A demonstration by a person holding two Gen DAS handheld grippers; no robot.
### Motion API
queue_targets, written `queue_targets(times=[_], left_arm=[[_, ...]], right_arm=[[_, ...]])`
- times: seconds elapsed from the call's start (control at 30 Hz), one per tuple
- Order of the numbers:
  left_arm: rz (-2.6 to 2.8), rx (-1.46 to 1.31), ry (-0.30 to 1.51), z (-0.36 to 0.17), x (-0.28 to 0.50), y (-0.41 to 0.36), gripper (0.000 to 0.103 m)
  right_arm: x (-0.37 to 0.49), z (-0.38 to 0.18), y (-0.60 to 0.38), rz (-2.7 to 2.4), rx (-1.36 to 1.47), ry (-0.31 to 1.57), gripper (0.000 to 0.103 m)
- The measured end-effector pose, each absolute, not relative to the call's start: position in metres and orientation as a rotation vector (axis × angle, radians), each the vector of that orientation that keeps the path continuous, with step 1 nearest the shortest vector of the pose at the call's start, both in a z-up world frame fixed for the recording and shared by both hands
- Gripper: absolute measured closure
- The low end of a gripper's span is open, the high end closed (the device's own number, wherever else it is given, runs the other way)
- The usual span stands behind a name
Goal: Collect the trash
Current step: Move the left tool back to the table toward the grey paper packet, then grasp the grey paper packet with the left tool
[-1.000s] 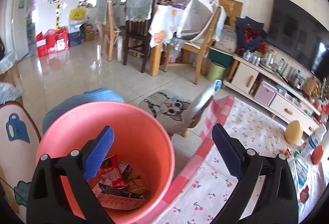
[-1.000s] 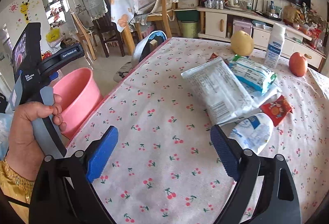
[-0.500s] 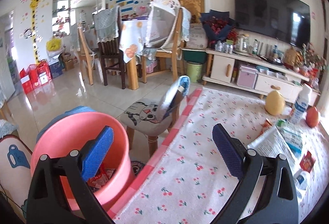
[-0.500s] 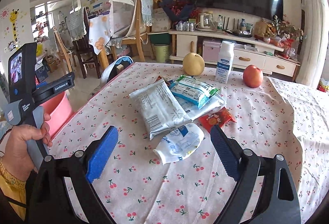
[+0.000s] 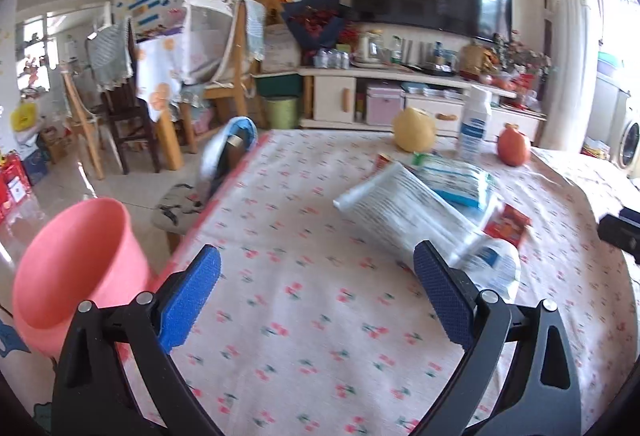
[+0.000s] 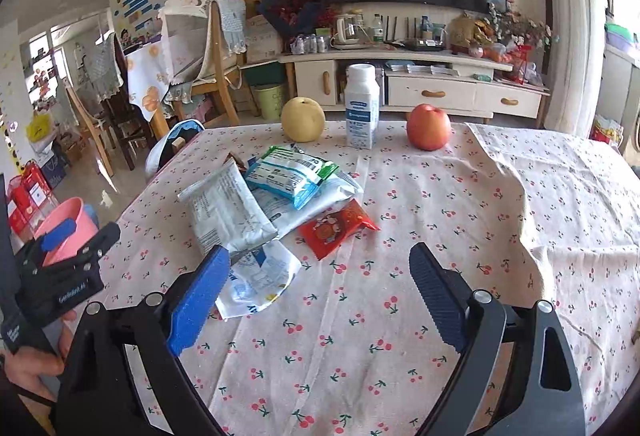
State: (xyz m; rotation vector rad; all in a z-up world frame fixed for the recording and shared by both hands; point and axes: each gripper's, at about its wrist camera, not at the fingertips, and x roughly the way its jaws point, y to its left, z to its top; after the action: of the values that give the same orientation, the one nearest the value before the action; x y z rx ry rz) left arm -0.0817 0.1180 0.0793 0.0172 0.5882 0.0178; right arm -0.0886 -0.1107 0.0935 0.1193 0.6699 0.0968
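Observation:
A heap of wrappers lies mid-table: a long white packet (image 6: pixel 226 210) (image 5: pixel 394 210), a blue-and-green packet (image 6: pixel 290 172) (image 5: pixel 456 180), a red sachet (image 6: pixel 336 228) (image 5: pixel 508 224) and a crumpled white-and-blue wrapper (image 6: pixel 260 276) (image 5: pixel 494 264). My right gripper (image 6: pixel 316 294) hovers open just in front of the heap, nothing between its pads. My left gripper (image 5: pixel 316 296) is open over the cherry-print tablecloth (image 5: pixel 304 244), left of the wrappers. The pink bin (image 5: pixel 76 260) (image 6: pixel 66 232) stands on the floor beside the table's left edge.
At the table's far side stand a yellow pear (image 6: pixel 303 119), a white bottle (image 6: pixel 362 106) and a red apple (image 6: pixel 429 127). A small chair (image 5: pixel 192 196) sits by the left edge. Dining chairs and a TV cabinet lie beyond. A hand (image 6: pixel 32 364) holds the left gripper's handle.
My left gripper has swung right, from over the pink bin to over the table. My right gripper has moved right, bringing the wrapper heap close in front. Both stayed open.

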Motion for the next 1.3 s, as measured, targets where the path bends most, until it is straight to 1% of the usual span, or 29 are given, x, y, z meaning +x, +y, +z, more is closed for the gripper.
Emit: queue_targets(times=[0.2,0.37,0.63,0.77,1.0,1.17,1.2,1.23,1.27,1.3], left_arm=[[-0.049,-0.057,0.683,0.066,-0.081,0.097,0.006],[-0.093,-0.192,0.755,0.07,-0.068,0.081,0.006],[-0.027,-0.353,0.858,0.061,-0.017,0.054,0.006],[0.026,-0.394,0.884,0.055,0.008,0.052,0.006],[0.102,-0.388,0.92,0.041,0.041,0.048,0.006],[0.149,-0.388,0.952,0.026,0.057,0.051,0.006],[0.157,-0.382,0.955,0.024,0.059,0.052,0.007],[0.158,-0.379,0.954,0.023,0.06,0.052,0.012],[0.159,-0.377,0.954,0.021,0.06,0.054,0.014],[0.162,-0.375,0.955,0.02,0.06,0.055,0.021]], right_arm=[[-0.087,0.087,-0.143,0.05,0.185,0.695,0.013],[-0.086,0.078,-0.162,0.046,0.223,0.714,0.013],[-0.076,0.064,-0.177,0.091,0.26,0.742,0.013],[-0.07,0.061,-0.179,0.125,0.281,0.756,0.013],[-0.064,0.064,-0.174,0.175,0.272,0.745,0.013],[-0.056,0.058,-0.171,0.204,0.291,0.772,0.013],[-0.055,0.057,-0.171,0.207,0.295,0.777,0.013],[-0.053,0.056,-0.171,0.208,0.298,0.781,0.013],[-0.052,0.056,-0.171,0.209,0.3,0.784,0.013],[-0.051,0.055,-0.171,0.21,0.301,0.787,0.013]])
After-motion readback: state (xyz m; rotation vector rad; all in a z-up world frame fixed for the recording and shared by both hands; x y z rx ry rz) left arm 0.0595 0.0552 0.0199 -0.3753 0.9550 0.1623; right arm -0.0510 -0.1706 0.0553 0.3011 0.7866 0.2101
